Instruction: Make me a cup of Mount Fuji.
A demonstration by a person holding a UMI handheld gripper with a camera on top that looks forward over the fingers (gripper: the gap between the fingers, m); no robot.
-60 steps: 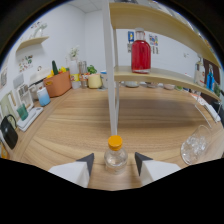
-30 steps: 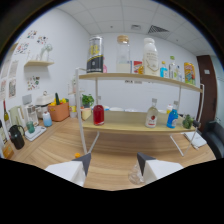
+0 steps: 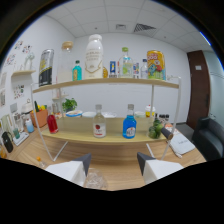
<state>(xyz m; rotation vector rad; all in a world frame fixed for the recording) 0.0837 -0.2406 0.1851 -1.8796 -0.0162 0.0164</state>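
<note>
My gripper [image 3: 113, 162] is open and holds nothing; its two pale fingers [image 3: 70, 171] point at a two-tier shelf. Low between the fingers, close to the left one, shows a clear glass [image 3: 95, 179] standing on the wooden table [image 3: 125, 175]. A small orange-capped bottle [image 3: 39, 161] is just visible left of the left finger. On the lower shelf board [image 3: 115, 141] beyond the fingers stand a red bottle [image 3: 52, 123], a clear bottle with a red label [image 3: 99, 123] and a blue bottle [image 3: 129, 125].
The upper shelf carries a dark jar [image 3: 46, 67], a tall white bottle [image 3: 93, 54], a teal bottle [image 3: 76, 71] and a yellow can [image 3: 156, 65]. A potted plant [image 3: 69, 105] and green item [image 3: 156, 129] sit lower. A dark door [image 3: 197, 85] and black chair [image 3: 210, 136] are right.
The view has swung up and to the right, from the tabletop to the shelf. The orange-capped bottle that stood between the fingers is now off to the left; the glass now shows between them.
</note>
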